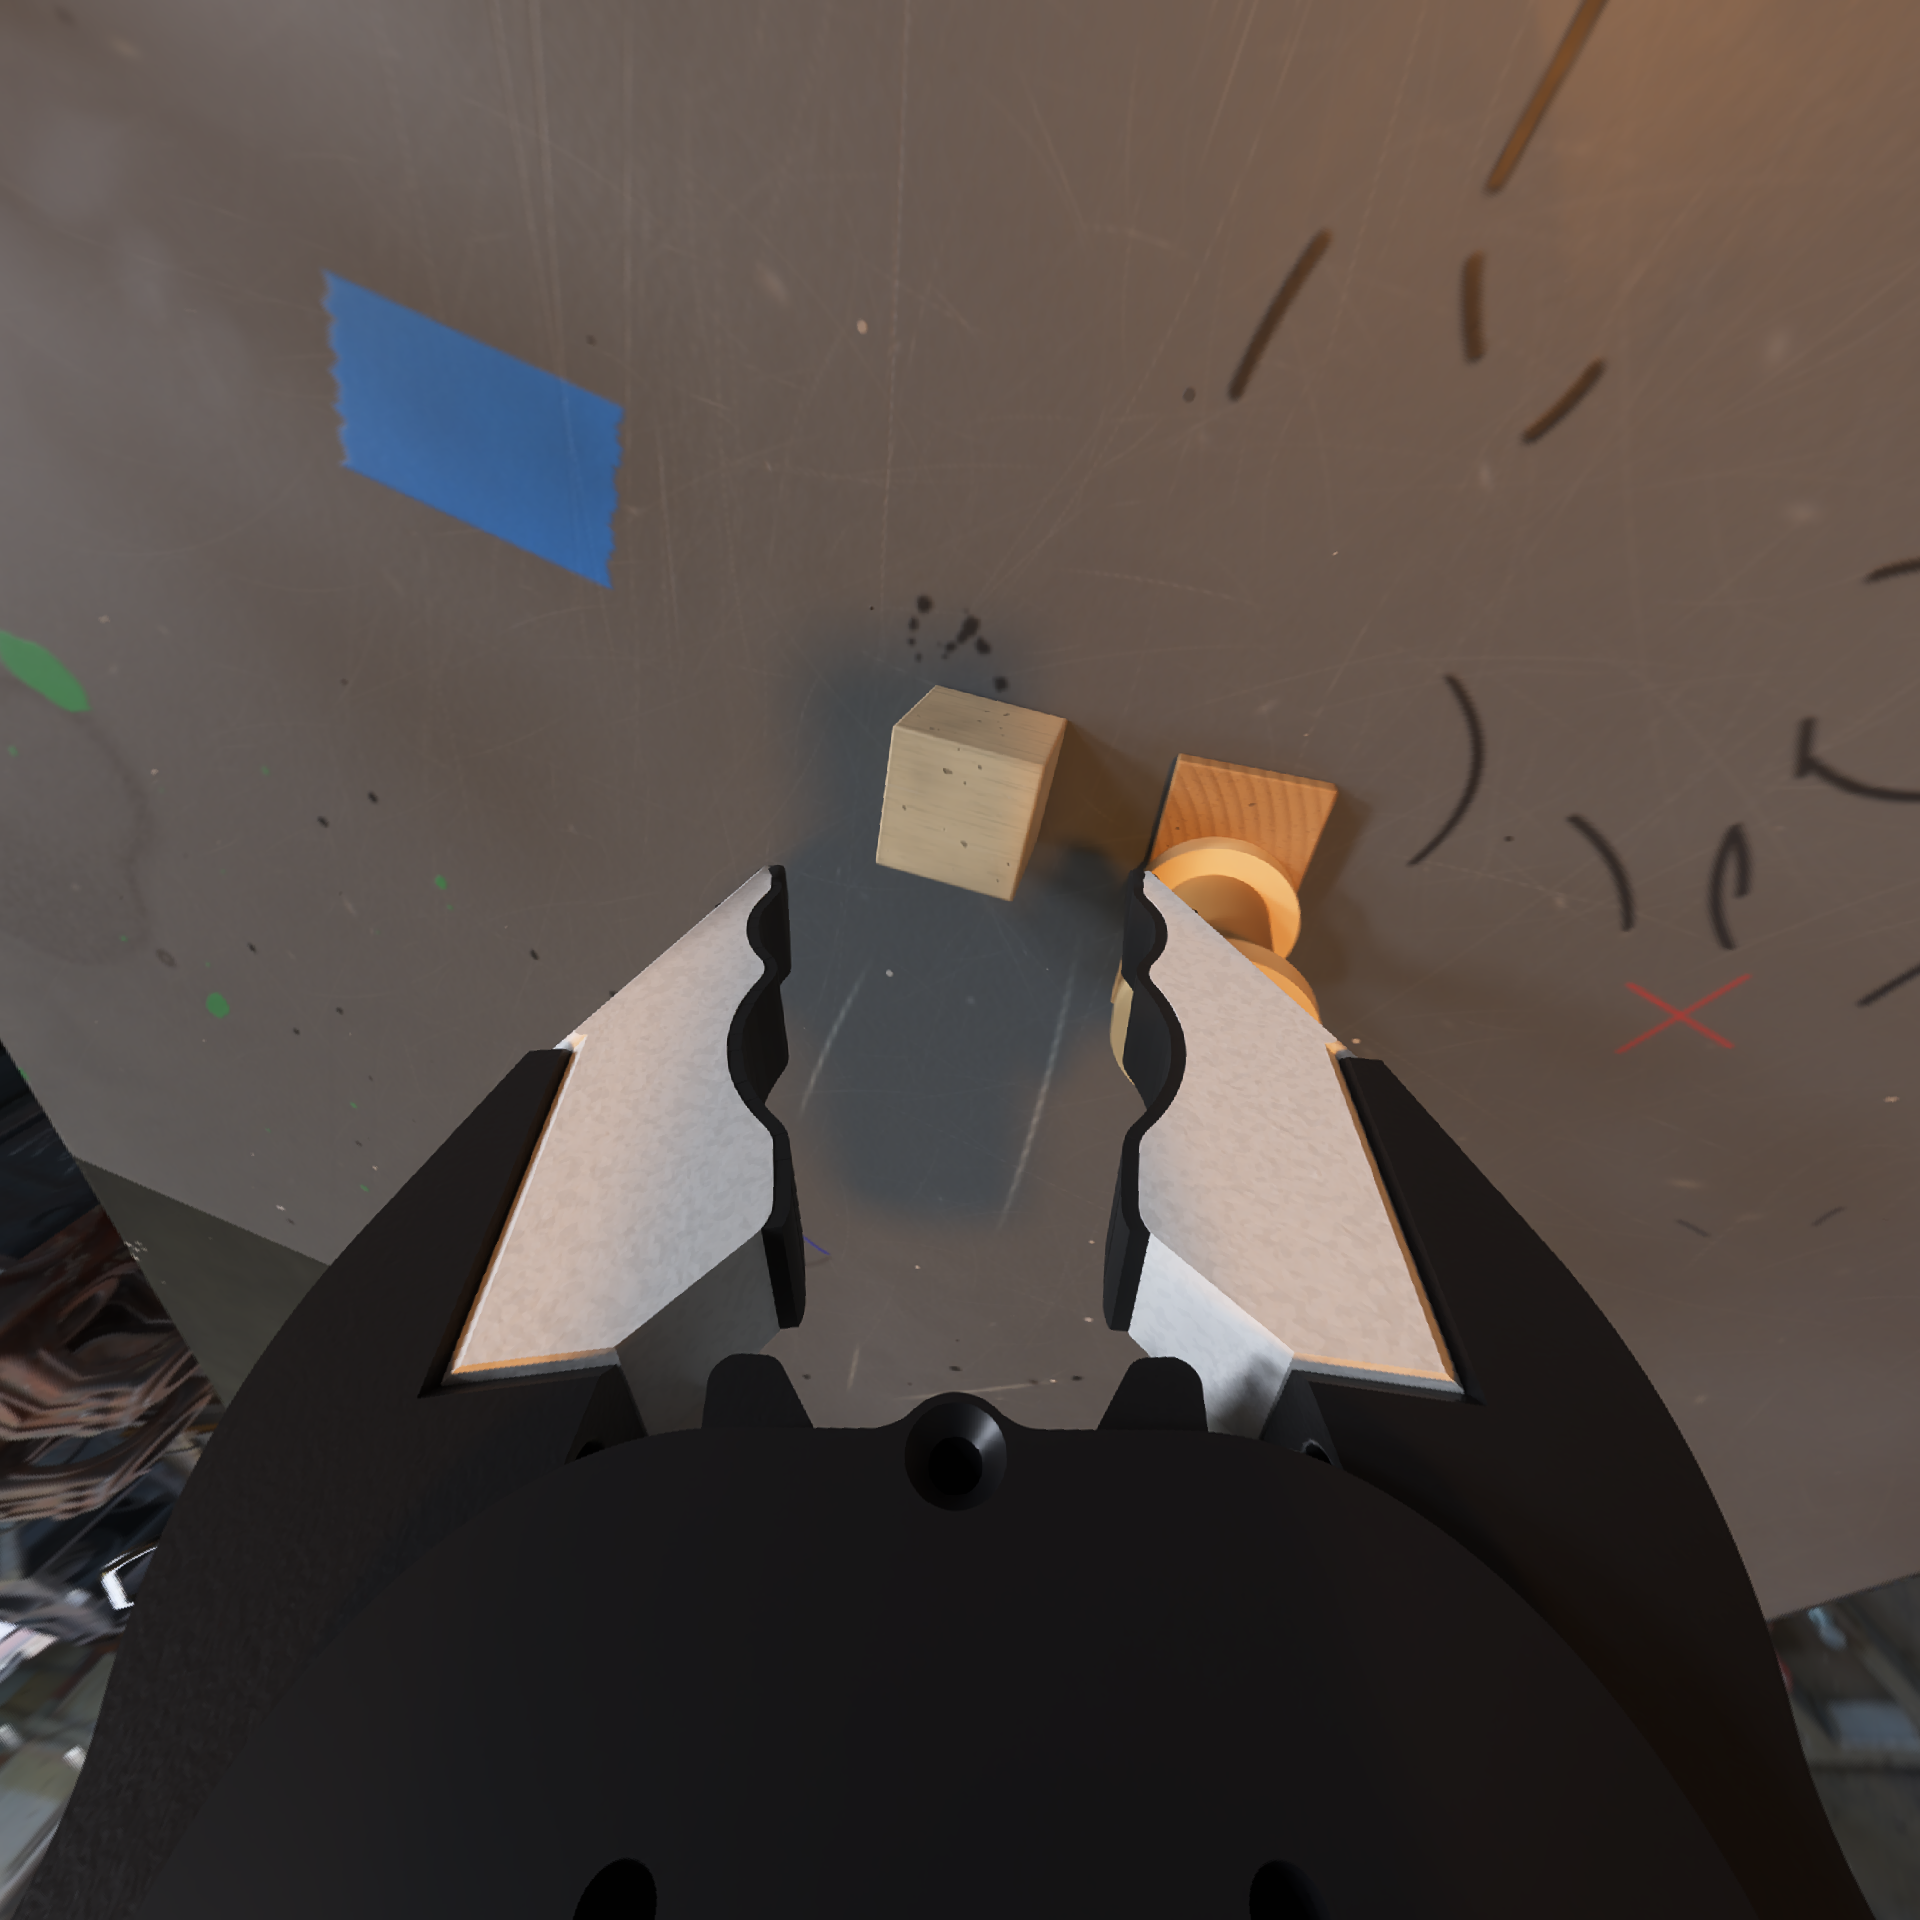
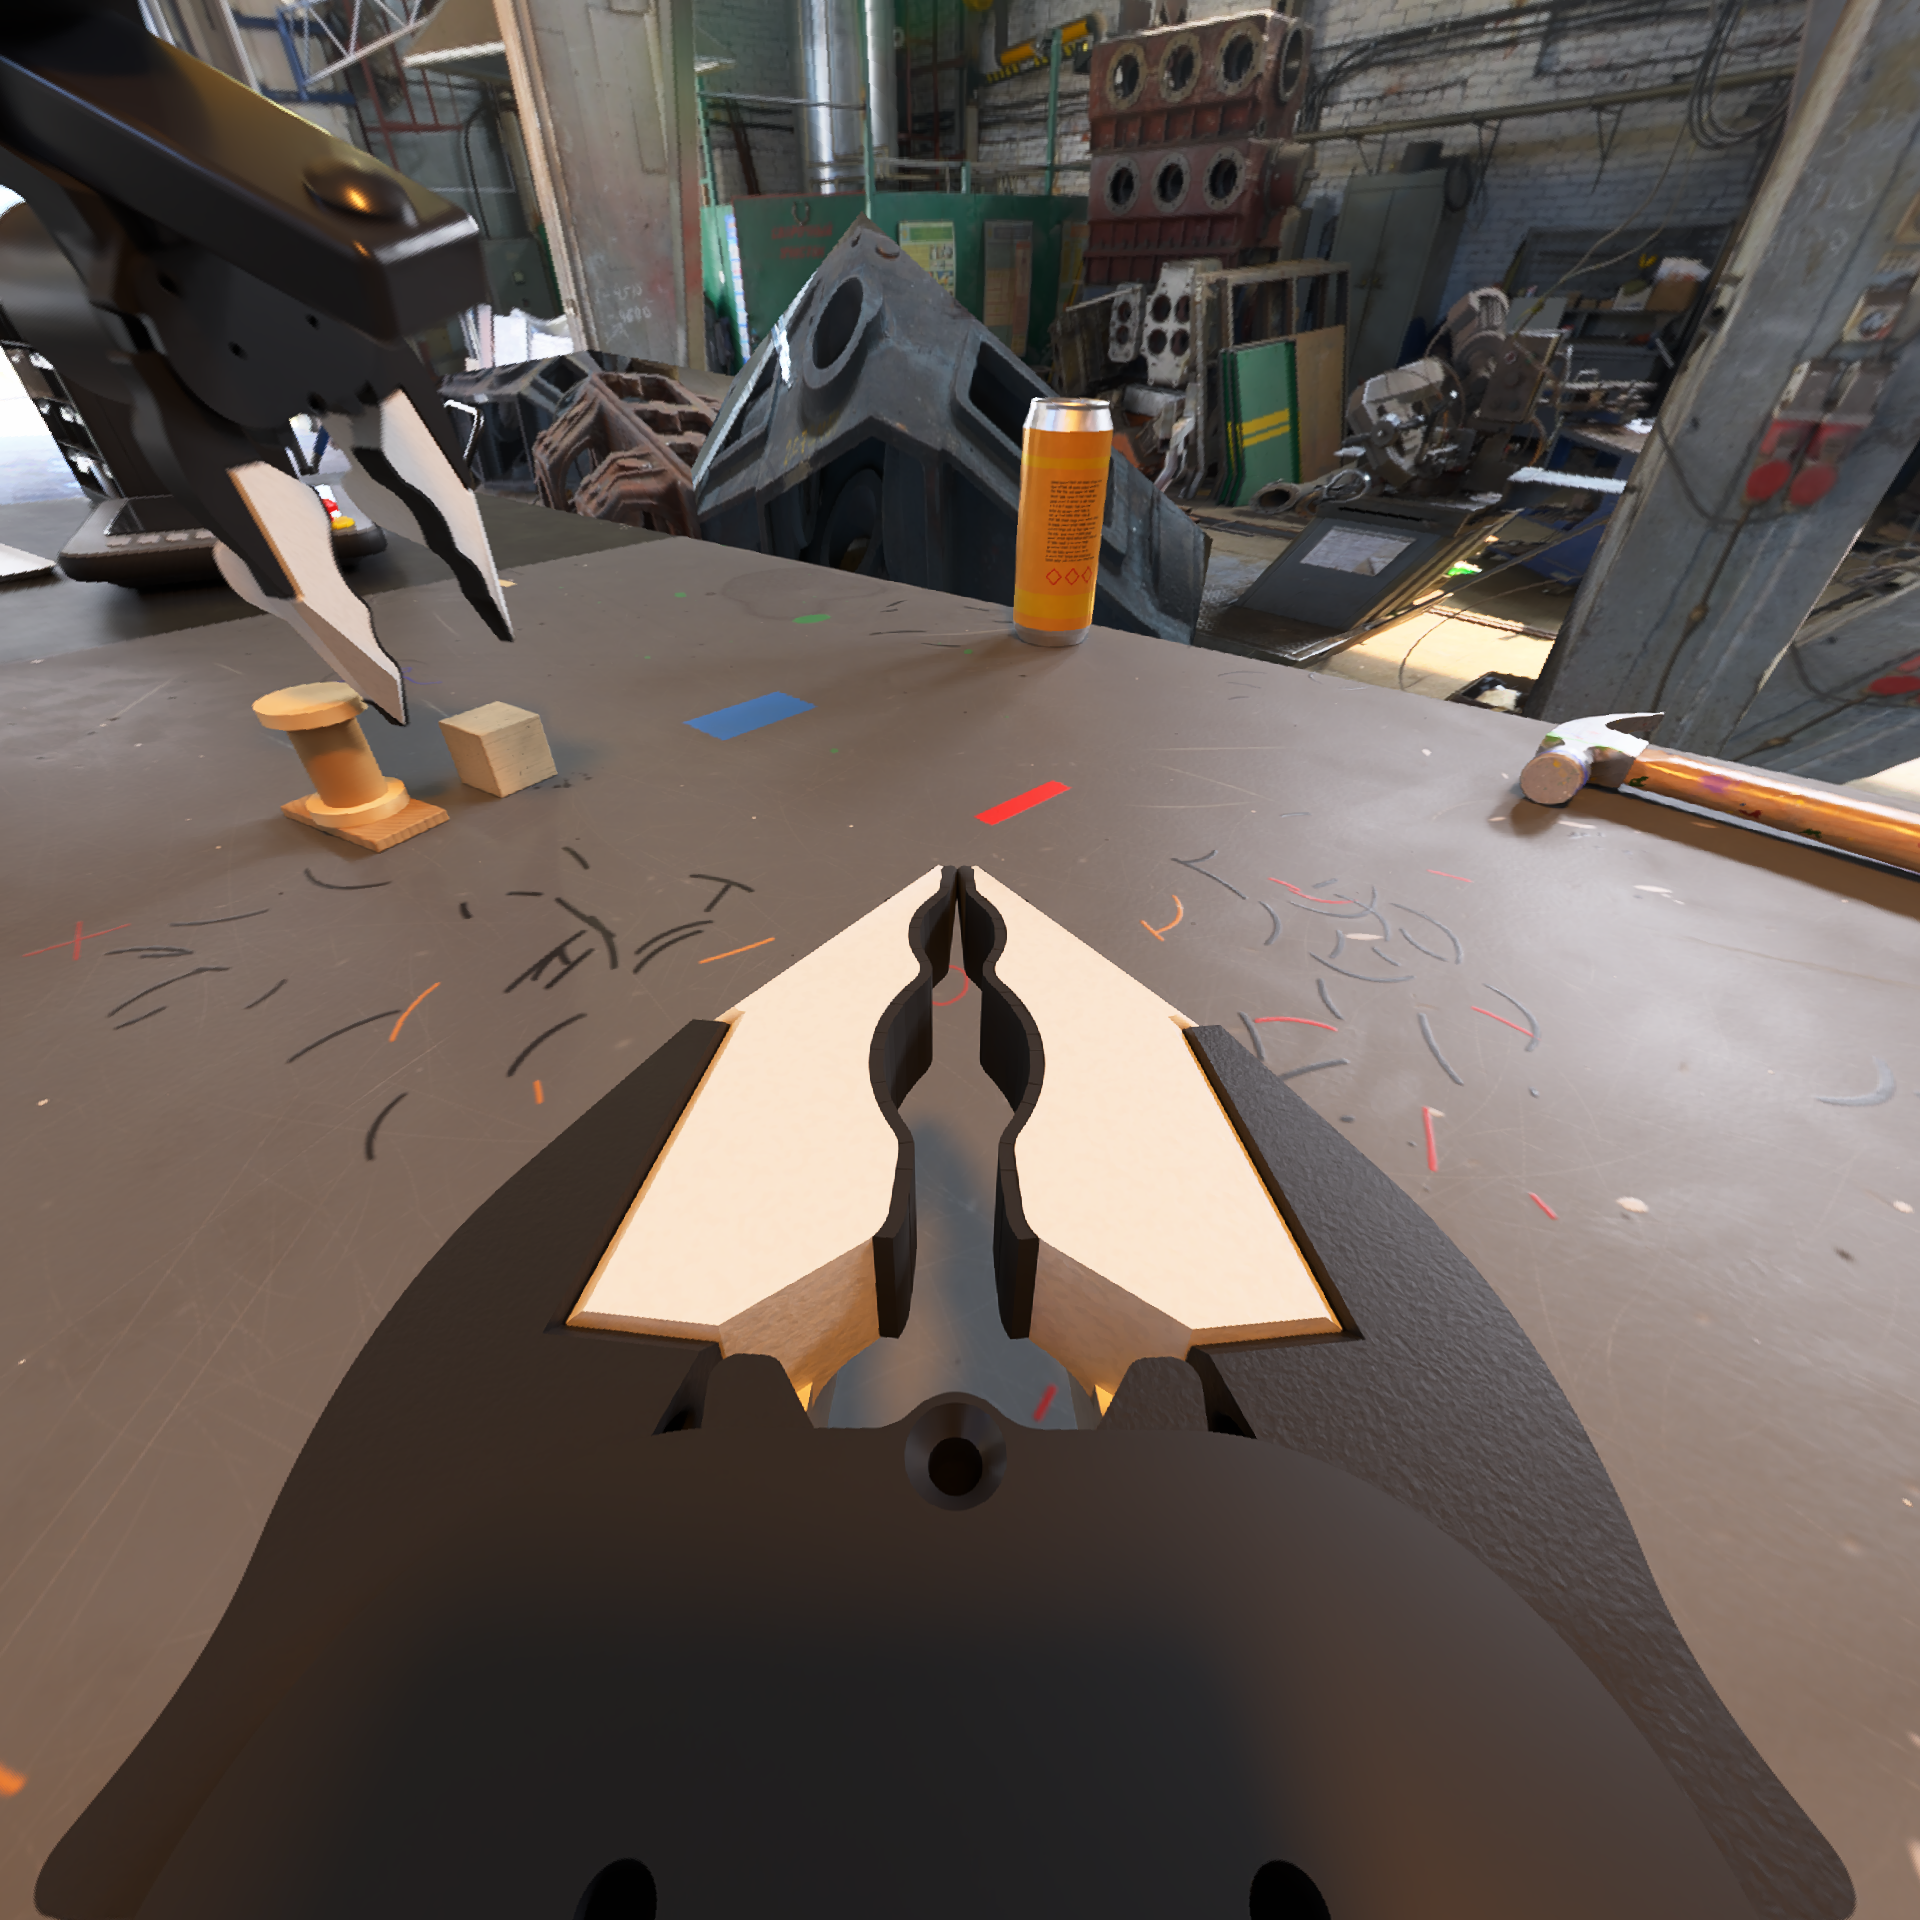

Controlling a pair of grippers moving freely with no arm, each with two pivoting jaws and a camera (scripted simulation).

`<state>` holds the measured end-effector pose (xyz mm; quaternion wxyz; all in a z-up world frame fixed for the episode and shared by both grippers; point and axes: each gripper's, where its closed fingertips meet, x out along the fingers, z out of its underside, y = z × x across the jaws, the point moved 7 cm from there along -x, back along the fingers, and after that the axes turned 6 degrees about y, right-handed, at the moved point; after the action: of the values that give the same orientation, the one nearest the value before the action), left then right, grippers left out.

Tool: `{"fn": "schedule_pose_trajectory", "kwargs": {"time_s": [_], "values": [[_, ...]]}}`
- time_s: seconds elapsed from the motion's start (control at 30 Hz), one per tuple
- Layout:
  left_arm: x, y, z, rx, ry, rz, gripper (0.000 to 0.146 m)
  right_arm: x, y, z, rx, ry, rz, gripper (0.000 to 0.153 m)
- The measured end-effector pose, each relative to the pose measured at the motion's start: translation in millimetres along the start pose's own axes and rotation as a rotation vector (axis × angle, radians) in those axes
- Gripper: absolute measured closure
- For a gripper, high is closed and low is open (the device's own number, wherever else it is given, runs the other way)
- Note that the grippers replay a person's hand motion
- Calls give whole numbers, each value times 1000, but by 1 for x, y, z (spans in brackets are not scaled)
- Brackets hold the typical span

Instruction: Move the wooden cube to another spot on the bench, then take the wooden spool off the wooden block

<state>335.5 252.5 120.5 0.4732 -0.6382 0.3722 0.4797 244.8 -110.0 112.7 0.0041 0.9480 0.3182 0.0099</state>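
Toward the far left corner of the scuffed grey-brown bench [image 2: 1039, 1039], the left gripper [image 1: 956, 894] hangs above the work with its jaws spread wide and nothing between them. Just ahead of its fingertips the pale wooden cube [image 1: 971, 805] sits on the bench, apart from both fingers. Right beside the cube stands the light wooden spool [image 2: 332, 753], upright on a thin, flat wooden block [image 2: 366, 816]; in the left wrist view one finger partly covers the spool, and from the right gripper's side that finger's tip looks very near the spool's top flange, though I cannot tell whether they touch. The right gripper [image 2: 956, 878] waits over the middle of the bench, near its front edge, jaws pressed together and empty. A tall orange drink can [image 2: 1062, 520] stands at the far edge, a claw hammer with a wooden handle [image 2: 1704, 774] lies at the right edge, and a strip of blue tape [image 2: 750, 715] lies beyond the cube. The risk, I would judge, is the tight spacing: if the left gripper comes down as it hangs now, the finger over the spool could knock it off the block or tip it, and a shoved cube could bump the block.
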Motion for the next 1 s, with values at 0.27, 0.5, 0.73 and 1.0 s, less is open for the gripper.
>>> {"fn": "schedule_pose_trajectory", "kwargs": {"time_s": [0.27,0.5,0.73,1.0], "values": [[40,1,-4,155,-198,18,107,-1,0,-1,0,-5,-19,153],[-19,-12,-31,141,-76,-54,109,-1,4,-3,14,3,-9,153],[-98,14,-95,193,102,-16,109,-4,8,-5,28,20,13,153],[-76,100,-182,393,124,109,109,-14,21,-13,51,66,74,153]]}}
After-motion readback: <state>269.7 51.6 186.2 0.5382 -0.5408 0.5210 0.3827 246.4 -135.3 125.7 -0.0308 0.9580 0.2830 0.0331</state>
